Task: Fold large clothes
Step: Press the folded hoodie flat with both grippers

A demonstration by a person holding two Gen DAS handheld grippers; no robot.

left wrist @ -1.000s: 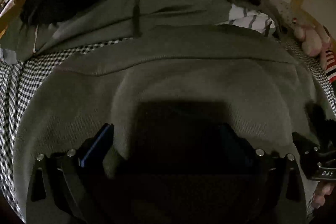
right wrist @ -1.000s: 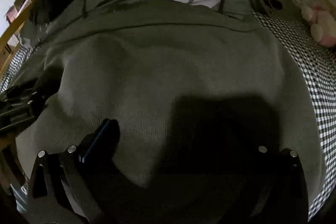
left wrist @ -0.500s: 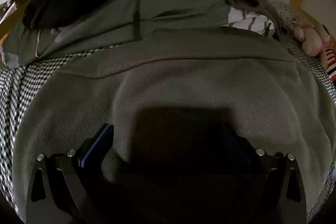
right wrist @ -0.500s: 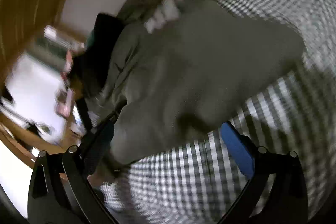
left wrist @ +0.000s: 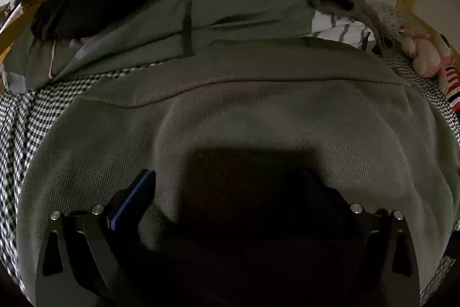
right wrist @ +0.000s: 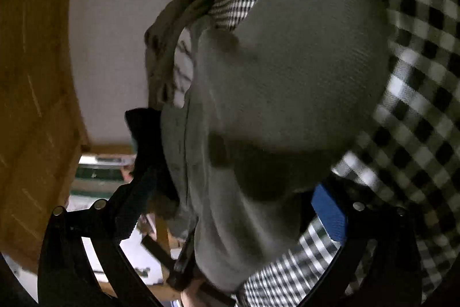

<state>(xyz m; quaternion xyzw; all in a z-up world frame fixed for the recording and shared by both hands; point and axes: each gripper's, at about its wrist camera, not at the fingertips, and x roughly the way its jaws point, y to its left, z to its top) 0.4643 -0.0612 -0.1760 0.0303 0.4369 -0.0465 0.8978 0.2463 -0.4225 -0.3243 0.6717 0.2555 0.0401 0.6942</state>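
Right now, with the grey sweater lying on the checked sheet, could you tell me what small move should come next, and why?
Probably close the right gripper on the grey sweater: its fingers stand open astride a raised fold at the sweater's edge, over the checked sheet, so a grip would likely allow the next fold.

Both views are dim, their corners black from fisheye vignetting. A boxy shadow falls on the grey-green knitted sweater point(left wrist: 258, 120). Motion blur smears the black-and-white checked bedsheet point(right wrist: 417, 111) in the right wrist view.
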